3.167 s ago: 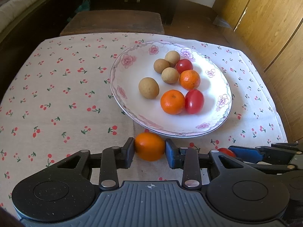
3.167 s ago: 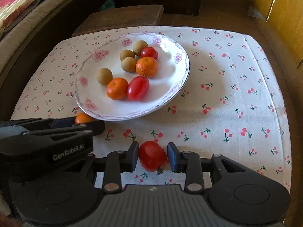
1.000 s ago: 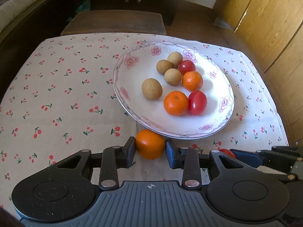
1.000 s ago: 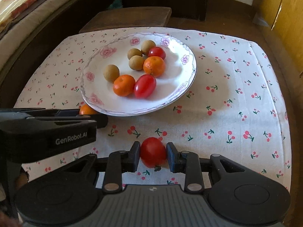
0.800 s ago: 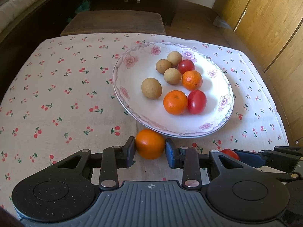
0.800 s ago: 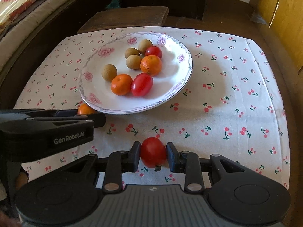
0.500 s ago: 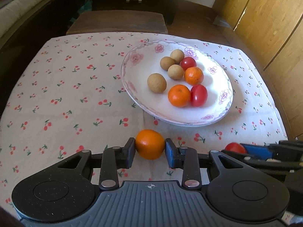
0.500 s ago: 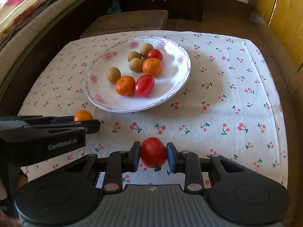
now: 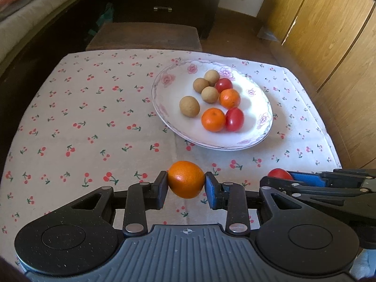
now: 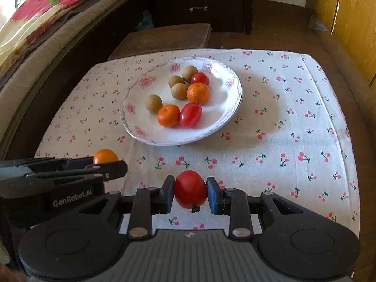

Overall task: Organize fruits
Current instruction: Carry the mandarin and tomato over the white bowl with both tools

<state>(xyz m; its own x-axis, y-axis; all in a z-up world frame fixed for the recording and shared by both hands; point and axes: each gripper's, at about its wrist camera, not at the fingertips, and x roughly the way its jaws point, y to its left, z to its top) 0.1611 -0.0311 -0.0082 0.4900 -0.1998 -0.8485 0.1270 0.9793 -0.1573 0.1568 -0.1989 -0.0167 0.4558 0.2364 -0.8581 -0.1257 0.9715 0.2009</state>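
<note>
Since the earlier frames we have lifted both fruits off the cloth (image 9: 94, 117), away from the plate (image 9: 263, 127). Left view: our left gripper (image 9: 186, 183) clamps the orange (image 9: 186, 182); the plate ahead holds eight fruits. Right view: our right gripper (image 10: 190, 189) pinches the tomato (image 10: 190, 189), plate ahead-left.

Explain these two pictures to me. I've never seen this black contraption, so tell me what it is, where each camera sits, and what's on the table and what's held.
No robot here: a person holds a two-finger gripper in each hand, each with a camera looking along its fingers. One picture is from the left gripper, shut on an orange. The other is from the right gripper, shut on a red tomato. Each view shows the other gripper at its edge. On the cherry-print tablecloth stands a flowered plate with four brown fruits, two oranges and two tomatoes.
</note>
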